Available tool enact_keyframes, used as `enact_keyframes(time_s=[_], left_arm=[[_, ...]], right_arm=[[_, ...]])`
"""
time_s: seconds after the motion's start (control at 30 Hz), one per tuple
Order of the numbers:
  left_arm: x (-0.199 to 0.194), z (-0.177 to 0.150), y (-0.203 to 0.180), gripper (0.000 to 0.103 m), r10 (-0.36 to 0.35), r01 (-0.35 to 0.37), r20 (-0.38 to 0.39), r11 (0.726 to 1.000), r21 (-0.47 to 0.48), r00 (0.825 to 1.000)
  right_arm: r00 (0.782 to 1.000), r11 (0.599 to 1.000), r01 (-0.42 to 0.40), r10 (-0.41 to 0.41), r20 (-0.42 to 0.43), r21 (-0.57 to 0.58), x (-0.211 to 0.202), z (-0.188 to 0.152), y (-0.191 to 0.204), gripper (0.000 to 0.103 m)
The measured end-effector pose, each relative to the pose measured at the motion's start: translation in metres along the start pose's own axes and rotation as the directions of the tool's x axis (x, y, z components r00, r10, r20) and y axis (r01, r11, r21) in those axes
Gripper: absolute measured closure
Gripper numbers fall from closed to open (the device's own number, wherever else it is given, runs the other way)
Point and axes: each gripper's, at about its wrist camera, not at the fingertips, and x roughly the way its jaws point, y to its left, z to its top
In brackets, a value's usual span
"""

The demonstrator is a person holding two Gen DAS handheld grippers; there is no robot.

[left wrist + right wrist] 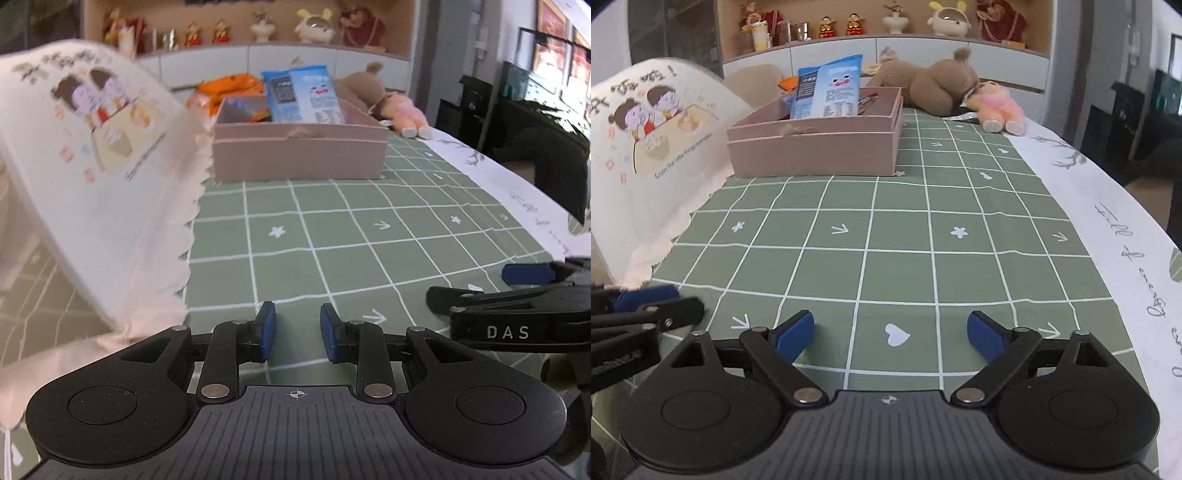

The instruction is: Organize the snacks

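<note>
Left wrist view, far left: large white snack bag (92, 177) with cartoon kids print and a serrated edge, blurred, standing at the table's left side, not between any fingers. Left gripper (297, 332) low over the green checked tablecloth (332, 229), blue pads a narrow gap apart, nothing held. Centre back: pink box (299, 155) on the cloth, with a blue snack packet (306, 96) propped upright in it and a dark packet (245, 109) beside that; orange packet (229, 88) lies behind the box. Right of the box: brown plush bear (362, 88) and pink plush doll (404, 114) lying on the table. Far right edge: the right gripper's black finger with "DAS" lettering enters the frame. Right wrist view: white snack bag (646, 147) at left again, left gripper's fingers just below it at the edge. Right gripper (890, 336) with blue pads spread wide, empty, low over the cloth. Pink box (816, 147) sits centre-left further back, blue packet (831, 88) sticking up out of it. Shelf (886, 35) with figurines along the back wall.
</note>
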Motion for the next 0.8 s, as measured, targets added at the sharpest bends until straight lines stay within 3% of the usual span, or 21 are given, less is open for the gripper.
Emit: enact_keyframes(time_s=[0.13, 0.4, 0.8], left_arm=[[0.0027, -0.0024, -0.0083, 0.073, 0.005, -0.005, 0.037, 1.0, 0.013, 0.999], [0.0041, -0.0043, -0.0098, 0.072, 0.008, -0.009, 0.065, 1.0, 0.01, 0.998], [0.005, -0.0036, -0.0076, 0.072, -0.002, 0.002, 0.063, 1.0, 0.005, 0.998]], right_arm=[[0.999, 1.0, 0.026, -0.026, 0.021, 0.003, 0.0058, -0.0005, 0.0016, 0.0], [0.997, 0.999, 0.033, -0.035, 0.068, 0.023, 0.0045, -0.0077, -0.0007, 0.0], [0.997, 0.999, 0.038, -0.041, 0.067, 0.033, 0.0032, -0.0085, -0.0036, 0.0]])
